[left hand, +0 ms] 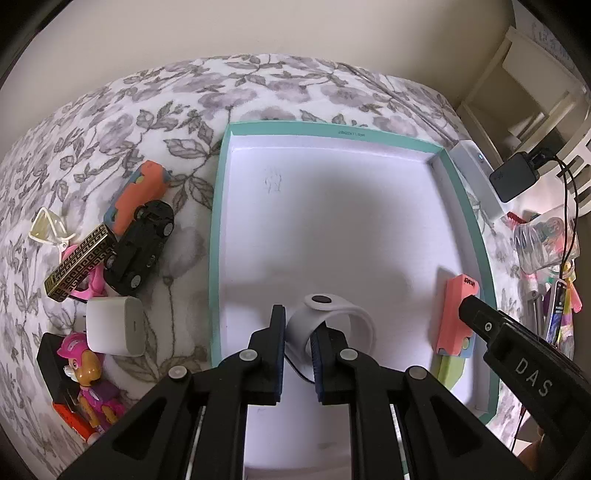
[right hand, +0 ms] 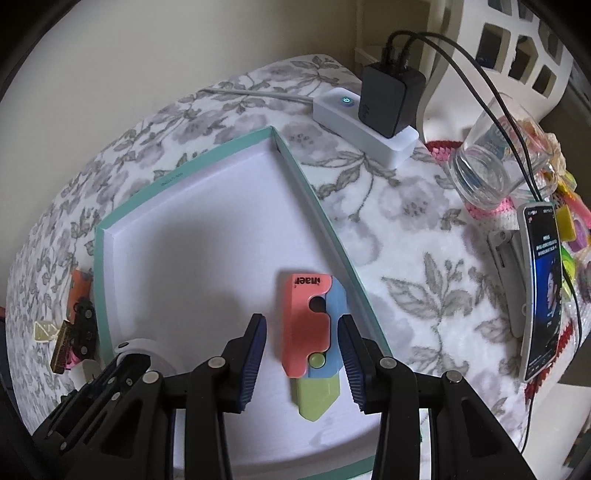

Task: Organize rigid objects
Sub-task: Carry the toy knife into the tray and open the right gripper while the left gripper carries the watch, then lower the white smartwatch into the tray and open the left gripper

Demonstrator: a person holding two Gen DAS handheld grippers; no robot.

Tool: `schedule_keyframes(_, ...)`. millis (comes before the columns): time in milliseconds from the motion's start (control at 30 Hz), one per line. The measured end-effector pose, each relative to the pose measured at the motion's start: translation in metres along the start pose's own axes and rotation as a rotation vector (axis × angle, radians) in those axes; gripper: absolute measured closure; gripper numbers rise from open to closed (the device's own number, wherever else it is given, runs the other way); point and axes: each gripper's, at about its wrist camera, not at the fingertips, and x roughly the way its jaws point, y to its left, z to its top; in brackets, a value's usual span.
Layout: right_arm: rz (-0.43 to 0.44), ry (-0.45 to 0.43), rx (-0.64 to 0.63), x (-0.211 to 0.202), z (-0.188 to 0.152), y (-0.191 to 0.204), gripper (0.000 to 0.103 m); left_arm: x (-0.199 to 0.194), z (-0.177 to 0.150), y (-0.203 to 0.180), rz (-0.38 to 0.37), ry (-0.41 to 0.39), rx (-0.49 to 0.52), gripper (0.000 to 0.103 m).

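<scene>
A plain cream wall [left hand: 258, 26] rises behind a surface covered in white cloth with a grey floral print [left hand: 155, 110]. Past its right edge stand a cream shelf unit [left hand: 535, 85] and a white lattice-sided basket [right hand: 517, 40]. Light is soft and even.

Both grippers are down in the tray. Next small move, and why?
Probably open the left gripper and let go of the white band. Its pads pinch the band's wall, and the band looks to be already down on the tray floor. The right gripper stands open around the pink toy, which lies flat in the tray, so that side looks done.
</scene>
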Motion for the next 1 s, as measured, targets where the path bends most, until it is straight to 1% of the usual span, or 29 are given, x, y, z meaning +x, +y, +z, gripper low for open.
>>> schedule_keyframes(200,0.018,0.006,-0.004,-0.002,-0.001,0.004,0.059,-0.001,0.001,0.005,-0.016,0.003,-0.022,0.088)
schedule_keyframes(267,0.018,0.004,-0.014,-0.003,-0.002,0.006,0.056,-0.003,0.001,0.007,-0.016,-0.002,-0.031,0.083)
schedule_keyframes(300,0.017,0.001,-0.019,-0.004,-0.002,0.008,0.051,-0.005,0.002,0.008,-0.017,-0.006,-0.036,0.076)
schedule_keyframes(333,0.017,-0.003,-0.022,-0.005,-0.002,0.008,0.048,-0.006,0.002,0.009,-0.020,-0.010,-0.042,0.073)
schedule_keyframes(367,0.017,-0.008,-0.024,-0.007,-0.002,0.009,0.045,-0.008,0.002,0.010,-0.025,-0.014,-0.048,0.066)
schedule_keyframes(400,0.019,-0.014,-0.025,-0.009,-0.002,0.010,0.044,-0.010,0.003,0.011,-0.031,-0.017,-0.053,0.061)
schedule_keyframes(467,0.020,-0.026,-0.028,-0.014,-0.002,0.011,0.044,-0.014,0.005,0.014,-0.043,-0.023,-0.066,0.058)
schedule_keyframes(533,0.015,-0.040,-0.032,-0.019,-0.002,0.012,0.042,-0.019,0.006,0.016,-0.054,-0.031,-0.077,0.054)
schedule_keyframes(600,0.008,-0.057,-0.038,-0.025,-0.001,0.013,0.039,-0.024,0.007,0.020,-0.057,-0.040,-0.088,0.041)
schedule_keyframes(867,0.003,-0.103,-0.073,-0.037,-0.004,0.022,0.028,-0.044,0.008,0.051,-0.022,-0.090,-0.164,0.025)
schedule_keyframes(900,0.002,-0.105,-0.078,-0.038,-0.005,0.024,0.027,-0.045,0.008,0.056,-0.020,-0.097,-0.177,0.022)
schedule_keyframes(1000,0.002,-0.112,-0.097,-0.039,-0.008,0.029,0.023,-0.050,0.007,0.075,-0.014,-0.110,-0.224,0.020)
